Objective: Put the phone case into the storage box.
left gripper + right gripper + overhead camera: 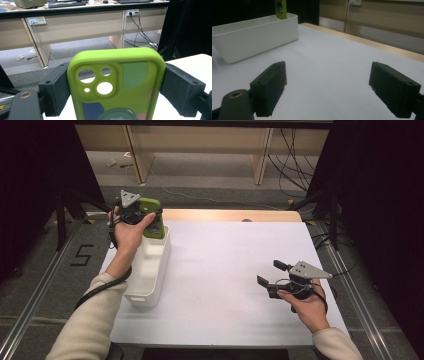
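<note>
1. The left gripper (pixel 145 215) is clamped on a green phone case (pixel 117 82), its two black jaws pressing the case's long edges just below the camera cut-out. The case stands upright between them, above the far end of the white bin (pixel 150 265).

2. The right gripper (pixel 270 277) stands with its jaws wide apart and nothing between them, hovering low over the bare white table top (pixel 225 270), well apart from the bin.

3. Risk, as I judge it: the case looks soft and rubbery with rounded edges, so a side squeeze may bow it or let it slide downward through the pads.

4. If released where it is held, the case could catch the bin's far rim and tip outward onto the wooden table edge (pixel 372 42) rather than dropping inside.

5. The bin seems light, thin-walled plastic; a knock from the left gripper might shift it, as the right gripper is not steadying it.

6. Materials: the case is matte lime green with muted colour patches and a cartoon print; the bin is a smooth, glossy, long trough with rounded corners; the jaws are blocky, dull black.
</note>
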`<state>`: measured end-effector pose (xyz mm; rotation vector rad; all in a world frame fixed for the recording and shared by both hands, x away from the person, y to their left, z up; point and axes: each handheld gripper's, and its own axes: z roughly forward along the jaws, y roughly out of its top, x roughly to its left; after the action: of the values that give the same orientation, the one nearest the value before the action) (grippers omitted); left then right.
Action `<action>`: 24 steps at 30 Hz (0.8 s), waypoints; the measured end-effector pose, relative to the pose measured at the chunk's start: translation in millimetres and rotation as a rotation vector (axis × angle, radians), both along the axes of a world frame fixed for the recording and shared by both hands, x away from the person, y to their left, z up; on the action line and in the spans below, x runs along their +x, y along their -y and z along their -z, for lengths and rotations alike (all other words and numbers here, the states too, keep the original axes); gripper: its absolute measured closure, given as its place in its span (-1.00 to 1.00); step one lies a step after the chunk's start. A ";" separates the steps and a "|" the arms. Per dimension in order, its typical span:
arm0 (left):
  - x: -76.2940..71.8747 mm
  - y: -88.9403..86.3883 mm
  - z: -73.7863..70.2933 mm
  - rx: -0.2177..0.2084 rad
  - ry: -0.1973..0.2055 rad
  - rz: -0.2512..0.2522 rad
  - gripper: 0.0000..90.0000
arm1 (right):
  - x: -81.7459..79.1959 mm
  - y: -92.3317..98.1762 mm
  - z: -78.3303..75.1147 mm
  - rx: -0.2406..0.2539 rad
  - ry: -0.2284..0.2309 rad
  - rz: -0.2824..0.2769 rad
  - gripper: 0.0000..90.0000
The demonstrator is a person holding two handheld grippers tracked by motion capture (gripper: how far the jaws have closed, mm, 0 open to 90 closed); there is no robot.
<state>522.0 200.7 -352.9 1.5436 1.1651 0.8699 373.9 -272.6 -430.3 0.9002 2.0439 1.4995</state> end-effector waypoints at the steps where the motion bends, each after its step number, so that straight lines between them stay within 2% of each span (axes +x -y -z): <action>1: 0.2 -0.1 0.1 0.000 0.000 0.000 -0.65 | -0.1 0.0 0.0 0.000 -0.001 0.000 -0.65; 24: 5.4 0.8 5.8 0.008 -0.016 -0.002 -0.65 | 0.2 -0.2 0.3 0.000 -0.003 -0.002 -0.65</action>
<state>527.4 199.8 -358.7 1.5588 1.1755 0.8661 374.1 -272.5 -430.6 0.9009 2.0472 1.4998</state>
